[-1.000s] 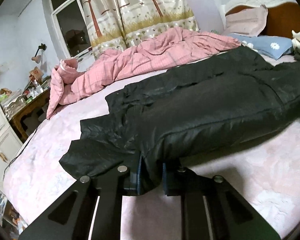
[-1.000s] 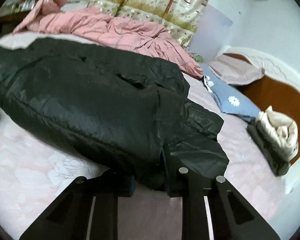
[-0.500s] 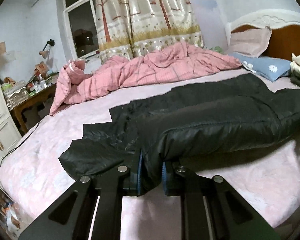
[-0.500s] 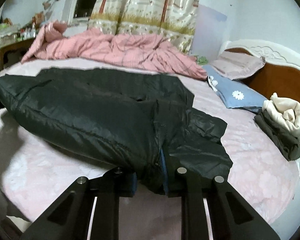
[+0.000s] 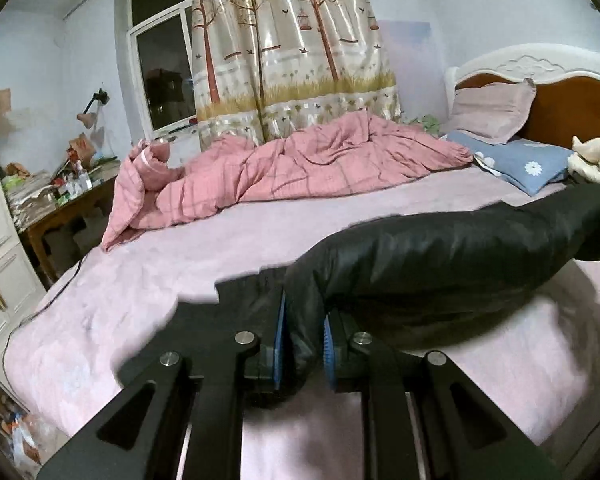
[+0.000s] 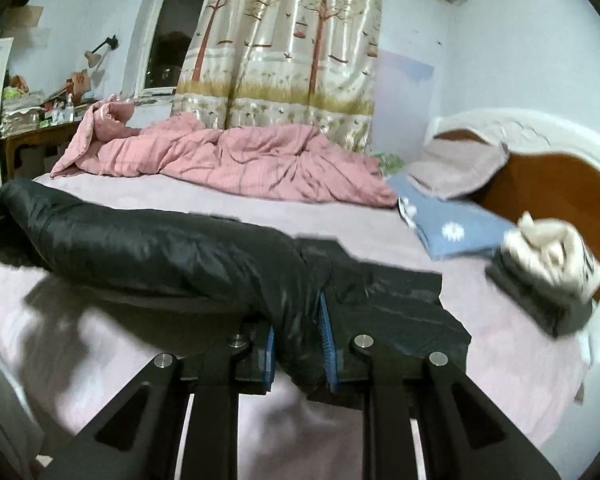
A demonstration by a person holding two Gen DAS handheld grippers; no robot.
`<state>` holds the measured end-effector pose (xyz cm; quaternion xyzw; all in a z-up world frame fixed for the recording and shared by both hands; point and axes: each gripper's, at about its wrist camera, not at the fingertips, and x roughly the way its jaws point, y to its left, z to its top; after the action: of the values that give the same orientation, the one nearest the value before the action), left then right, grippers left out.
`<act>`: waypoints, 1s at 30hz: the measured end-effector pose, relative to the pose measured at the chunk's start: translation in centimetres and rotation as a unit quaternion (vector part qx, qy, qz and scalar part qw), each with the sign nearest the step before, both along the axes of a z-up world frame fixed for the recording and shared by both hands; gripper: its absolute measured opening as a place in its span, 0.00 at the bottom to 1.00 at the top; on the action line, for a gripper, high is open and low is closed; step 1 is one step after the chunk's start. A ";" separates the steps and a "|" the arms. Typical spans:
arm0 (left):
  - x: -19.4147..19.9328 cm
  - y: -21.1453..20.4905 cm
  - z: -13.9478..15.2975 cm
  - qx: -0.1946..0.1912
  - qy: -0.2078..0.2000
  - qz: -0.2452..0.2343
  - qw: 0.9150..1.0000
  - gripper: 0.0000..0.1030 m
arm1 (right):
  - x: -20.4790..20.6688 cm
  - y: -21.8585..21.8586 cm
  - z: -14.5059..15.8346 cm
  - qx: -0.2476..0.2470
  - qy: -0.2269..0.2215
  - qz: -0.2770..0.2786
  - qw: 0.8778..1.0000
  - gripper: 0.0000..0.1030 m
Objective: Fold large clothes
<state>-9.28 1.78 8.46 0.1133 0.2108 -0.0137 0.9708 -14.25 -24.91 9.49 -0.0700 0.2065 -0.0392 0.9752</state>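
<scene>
Two grippers, left and right, each clamp one black coat mid-frame, apparently lifted clear of the bed; one pink quilt and two pillows behind.

Left gripper at bottom centre pinches a fold of the black jacket, which stretches off to the right edge above the pink sheet; pink quilt mid-frame behind.
</scene>
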 end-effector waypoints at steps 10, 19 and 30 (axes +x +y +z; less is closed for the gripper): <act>15.6 -0.8 -1.7 0.039 0.043 0.024 0.998 0.15 | 18.7 0.5 -0.3 0.001 0.040 -0.004 0.999 0.20; 21.0 -1.1 -6.5 0.037 0.058 -0.001 0.998 0.21 | 23.5 -0.1 -5.1 -0.003 0.068 -0.013 0.998 0.39; 15.8 3.2 -2.0 -0.051 -0.020 0.009 0.998 0.47 | 18.5 -4.9 -2.2 0.065 -0.042 -0.045 0.996 0.82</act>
<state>6.53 4.99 6.42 0.0621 0.1916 -0.0134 0.9794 4.28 -29.80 7.27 0.0044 0.1707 -0.0728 0.9826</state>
